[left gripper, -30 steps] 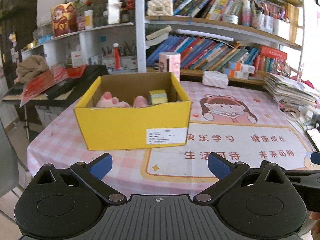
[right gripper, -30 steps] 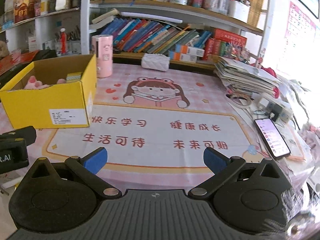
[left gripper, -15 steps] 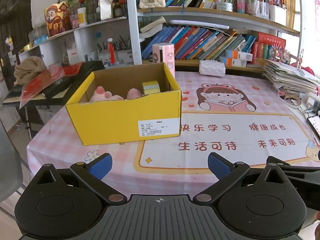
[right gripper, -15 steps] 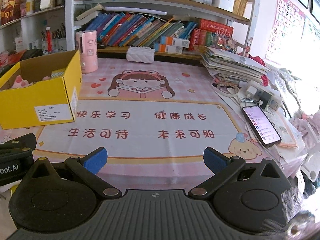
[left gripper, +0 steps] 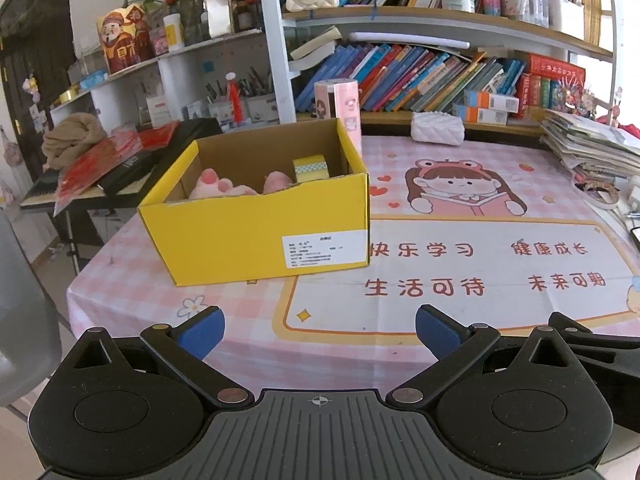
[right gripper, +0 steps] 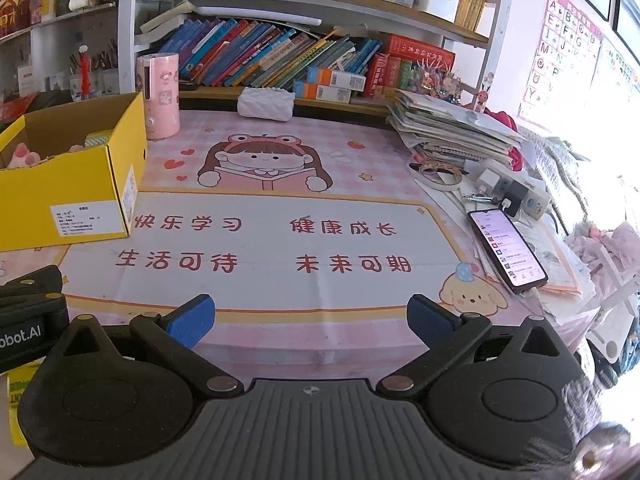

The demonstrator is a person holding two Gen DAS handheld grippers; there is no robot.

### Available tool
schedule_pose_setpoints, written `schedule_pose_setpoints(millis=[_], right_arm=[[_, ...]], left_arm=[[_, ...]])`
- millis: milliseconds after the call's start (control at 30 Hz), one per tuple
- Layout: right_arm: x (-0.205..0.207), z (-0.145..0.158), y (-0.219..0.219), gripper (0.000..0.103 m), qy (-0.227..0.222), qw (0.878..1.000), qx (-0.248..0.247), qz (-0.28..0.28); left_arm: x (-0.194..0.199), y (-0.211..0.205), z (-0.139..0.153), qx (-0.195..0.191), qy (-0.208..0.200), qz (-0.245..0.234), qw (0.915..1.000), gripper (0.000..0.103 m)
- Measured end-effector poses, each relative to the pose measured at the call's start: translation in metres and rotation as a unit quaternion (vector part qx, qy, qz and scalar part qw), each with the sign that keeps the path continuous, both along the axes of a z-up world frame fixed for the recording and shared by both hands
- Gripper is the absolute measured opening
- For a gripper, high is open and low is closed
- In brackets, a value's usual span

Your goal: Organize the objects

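Table [left gripper: 460, 312]: box [left gripper: 256, 236], phone [right gripper: 506, 250] aside.

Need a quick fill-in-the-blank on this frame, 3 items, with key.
1. The pink plush lies inside the ____ box.
2. Both the left gripper and the right gripper are ____.
3. The phone lies with its screen ____.

Missing words: yellow; open; lit
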State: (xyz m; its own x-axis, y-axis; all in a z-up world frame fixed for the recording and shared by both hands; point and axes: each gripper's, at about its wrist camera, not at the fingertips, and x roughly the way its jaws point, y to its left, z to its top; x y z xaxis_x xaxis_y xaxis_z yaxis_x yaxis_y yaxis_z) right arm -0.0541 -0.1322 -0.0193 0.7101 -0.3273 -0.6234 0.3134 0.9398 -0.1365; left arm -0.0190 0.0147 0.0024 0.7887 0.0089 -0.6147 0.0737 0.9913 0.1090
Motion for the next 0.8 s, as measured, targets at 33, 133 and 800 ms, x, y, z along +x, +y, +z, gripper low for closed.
schedule_pose_setpoints(millis=[33,133,800], right_arm=[[0.0002,0.0000,-0.0004,0.103,0.001,1.000,0.000,0.000],[0.0006,-0.0005,-0.0009,0.103,0.001,1.000,0.001,-0.001],[-0.0016,-0.0028,-0.0027,0.103,0.008,1.000,-0.001,-0.012]], left_arm=[[-0.0002,-0.0003,0.0001,0.001,-0.001,0.001,1.0000,0.102],[-0.0010,-0.0014,0.0002,0.004,-0.001,0.003,1.0000,0.102],[-0.0063,-0.0079,-0.0003,0.018,-0.009,0.005,0.9998,0.102]])
